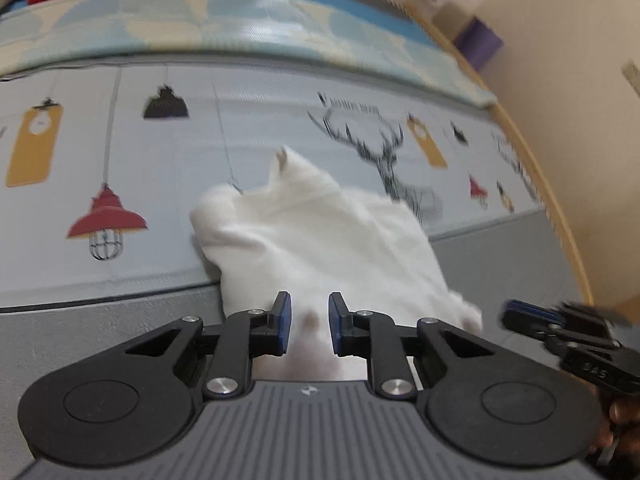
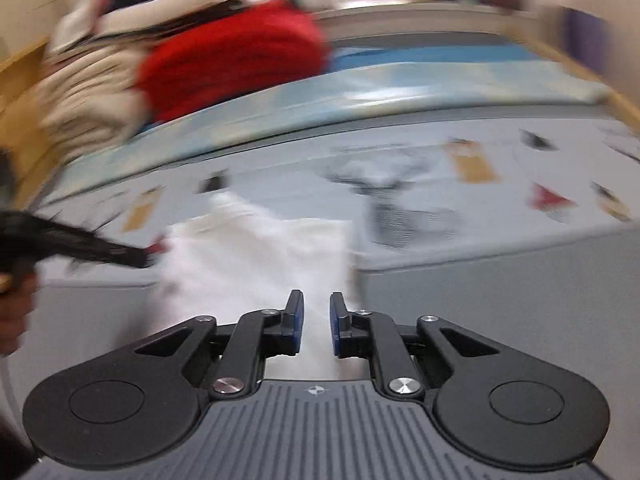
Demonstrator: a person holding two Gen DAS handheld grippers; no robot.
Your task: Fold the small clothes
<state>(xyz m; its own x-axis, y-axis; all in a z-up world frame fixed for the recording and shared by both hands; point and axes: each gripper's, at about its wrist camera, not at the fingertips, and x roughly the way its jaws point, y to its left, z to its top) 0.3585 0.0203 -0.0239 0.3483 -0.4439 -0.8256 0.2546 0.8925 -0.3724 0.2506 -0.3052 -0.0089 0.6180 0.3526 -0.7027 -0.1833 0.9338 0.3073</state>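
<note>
- White garment [image 1: 320, 240] spread on a printed sheet [image 1: 160, 160] with lamps and a deer, near edge running toward both cameras and under the gripper bodies; lower part cut off there.
- Left gripper [image 1: 310, 330] low over the garment's near edge, jaws narrowly apart with white cloth showing in the gap; cannot tell whether the blue pads [image 1: 285, 328] press on the fabric or merely stand over it.
- Right gripper [image 2: 316, 326] likewise over the cloth [image 2: 256, 256], jaws a narrow gap apart, white fabric between them; grip not readable, picture heavily smeared.
- Seen from the left wrist, right gripper at the right margin, blurred, just beside the garment's right corner; tips look nearly together.
- Seen from the right wrist, left gripper [image 2: 132, 256] a dark streak touching or just short of the garment's left edge; cannot tell which.
- Hand [image 2: 16, 300] behind it cut off by the frame edge.
- Red fabric [image 2: 232, 60] and beige cloth [image 2: 80, 92] piled beyond the sheet, shapes lost to blur.
- Blue patterned mat [image 1: 240, 24] past the sheet, only partly in view.
</note>
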